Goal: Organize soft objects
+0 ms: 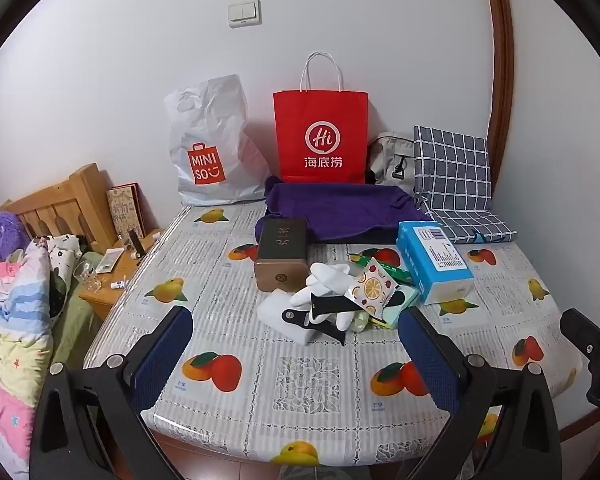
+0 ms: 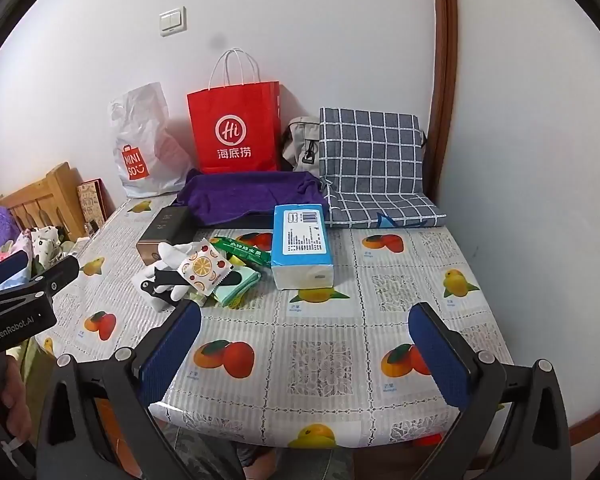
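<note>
The soft things lie in a small heap near the middle of the table [image 1: 320, 396]: white gloves [image 1: 327, 280] with a black strap [image 1: 328, 307] across them, a fruit-printed packet [image 1: 370, 290] leaning on top, and a pale green cloth [image 2: 236, 288] under its right edge. A folded white cloth [image 1: 278, 318] sits at the heap's near left corner. The right wrist view shows more of the green cloth and the green snack wrapper [image 2: 246, 254] behind the packet; from the left wrist both are mostly covered. Just right of the heap stands a blue tissue pack [image 1: 434, 260], and just behind its left side a dark box [image 1: 281, 254] with a gold end. Further back a purple towel [image 1: 340, 208] is spread flat, a grey checked cushion [image 1: 452, 176] is beside it on the right, and a red paper bag [image 1: 320, 136], a white plastic bag [image 1: 212, 148] and a grey backpack [image 2: 300, 144] lean on the wall.

The left gripper [image 1: 298, 332] hangs over the near edge of the table, its blue pads spread wide with nothing between them, the heap just ahead. The right gripper [image 2: 306, 320] is likewise wide apart and empty, over bare tablecloth to the right of the heap. Only the left wrist view takes in the bedding [image 1: 12, 320] and the wooden nightstand [image 1: 112, 276] at the table's left side in any detail.
</note>
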